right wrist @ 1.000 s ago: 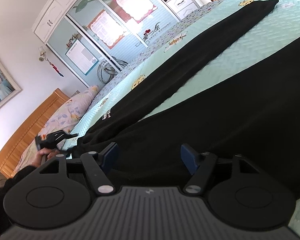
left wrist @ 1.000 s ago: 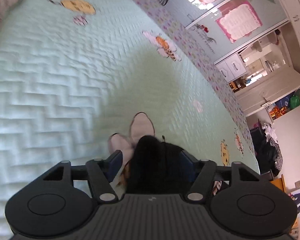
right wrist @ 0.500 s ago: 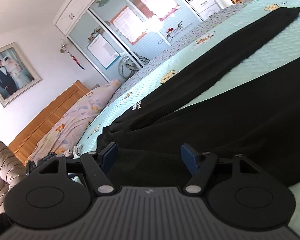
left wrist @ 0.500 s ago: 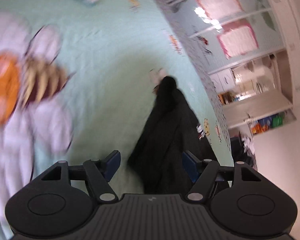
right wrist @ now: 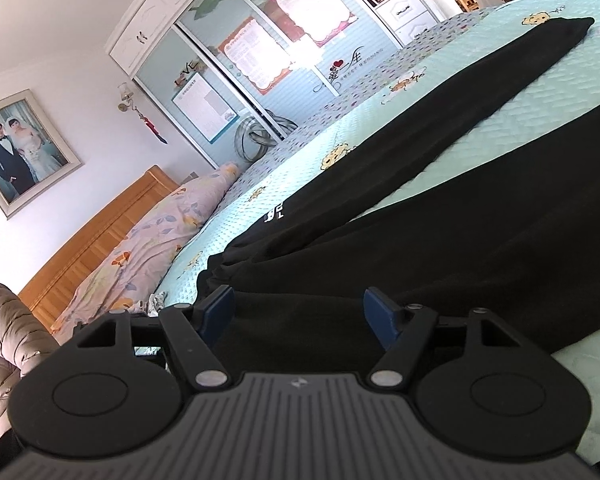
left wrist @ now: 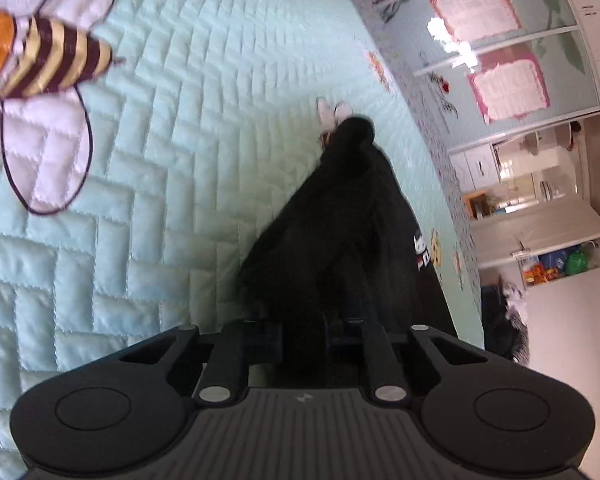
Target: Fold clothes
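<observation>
Black trousers (left wrist: 340, 208) lie spread on a mint quilted bedspread (left wrist: 160, 160). In the left wrist view one leg runs away from me to its bunched far end. My left gripper (left wrist: 304, 320) has its jaws closing, drawn narrow, with a fold of that black cloth pinched between them. In the right wrist view the trousers (right wrist: 460, 240) stretch across the bedspread (right wrist: 512, 104), with white lettering on the far leg. My right gripper (right wrist: 300, 308) is open, its blue pads (right wrist: 216, 308) wide apart over the near black cloth.
A floral pillow (right wrist: 148, 248) and a wooden headboard (right wrist: 100, 240) are at the bed's left end. A wardrobe with sliding doors (right wrist: 260, 60) stands behind the bed. A padded brown sleeve (right wrist: 4, 332) is at the left edge. A stitched bee (left wrist: 40, 60) marks the quilt.
The left gripper has drawn back along the trouser leg, so more of the leg shows ahead. Its jaws went from wide apart to narrow on the cloth. The right gripper tipped up slightly.
</observation>
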Demonstrator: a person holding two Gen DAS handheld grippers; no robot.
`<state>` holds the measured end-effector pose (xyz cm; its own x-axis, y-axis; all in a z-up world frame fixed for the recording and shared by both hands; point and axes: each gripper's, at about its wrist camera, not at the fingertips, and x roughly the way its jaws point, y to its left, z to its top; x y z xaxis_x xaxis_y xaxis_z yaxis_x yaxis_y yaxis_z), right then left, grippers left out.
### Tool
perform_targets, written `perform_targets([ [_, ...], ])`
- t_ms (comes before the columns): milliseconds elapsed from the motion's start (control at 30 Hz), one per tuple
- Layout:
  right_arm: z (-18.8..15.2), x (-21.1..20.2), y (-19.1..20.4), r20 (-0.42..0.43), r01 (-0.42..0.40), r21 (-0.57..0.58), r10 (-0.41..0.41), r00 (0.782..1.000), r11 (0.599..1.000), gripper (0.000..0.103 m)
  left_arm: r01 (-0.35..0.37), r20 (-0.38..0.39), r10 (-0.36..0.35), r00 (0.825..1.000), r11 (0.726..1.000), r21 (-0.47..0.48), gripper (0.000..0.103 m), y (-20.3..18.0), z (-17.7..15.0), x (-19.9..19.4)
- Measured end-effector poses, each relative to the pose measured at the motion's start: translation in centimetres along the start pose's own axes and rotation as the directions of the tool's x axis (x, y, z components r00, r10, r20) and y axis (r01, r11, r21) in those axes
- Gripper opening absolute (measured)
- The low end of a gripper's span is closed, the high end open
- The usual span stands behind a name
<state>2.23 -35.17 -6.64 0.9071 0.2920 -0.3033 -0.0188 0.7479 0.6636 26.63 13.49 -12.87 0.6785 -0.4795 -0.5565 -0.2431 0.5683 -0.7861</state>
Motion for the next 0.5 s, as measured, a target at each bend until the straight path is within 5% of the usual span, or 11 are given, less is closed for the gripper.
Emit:
perform_targets([
  [100, 0.2, -0.7, -0.3, 0.021, 0.013, -0.004, -0.013, 1.0, 1.0, 0.078, -0.013, 0.117, 0.006, 0.993, 0.998, 0.055, 0.013, -1.6, -0.9, -3.3],
  [200, 0.3, -1.1, -1.4, 0.044, 0.022, 0.031, -0.023, 0.999, 0.999, 0.078, -0.021, 0.178, 0.019, 0.984, 1.0, 0.01, 0.013, -1.3, -1.5, -6.0],
  [333, 0.0, -0.5, -2.3, 0.021, -0.01, 0.092, 0.008, 1.0, 0.996, 0.078, -0.117, 0.047, 0.119, 0.992, 0.992, -0.05, 0.016, 1.7, -0.8, -2.8],
  [400, -0.1, -0.6, -1.8, 0.011, -0.019, 0.067, 0.018, 1.0, 0.998, 0.078, -0.068, 0.057, 0.073, 0.996, 0.995, -0.077, 0.018, 2.8, -1.1, -2.7],
  [500, 0.0, -1.4, -0.6, 0.041, -0.013, -0.013, 0.014, 0.999, 1.0, 0.079, 0.0, 0.063, 0.006, 0.998, 0.996, -0.084, 0.04, 3.0, -1.5, -3.4],
])
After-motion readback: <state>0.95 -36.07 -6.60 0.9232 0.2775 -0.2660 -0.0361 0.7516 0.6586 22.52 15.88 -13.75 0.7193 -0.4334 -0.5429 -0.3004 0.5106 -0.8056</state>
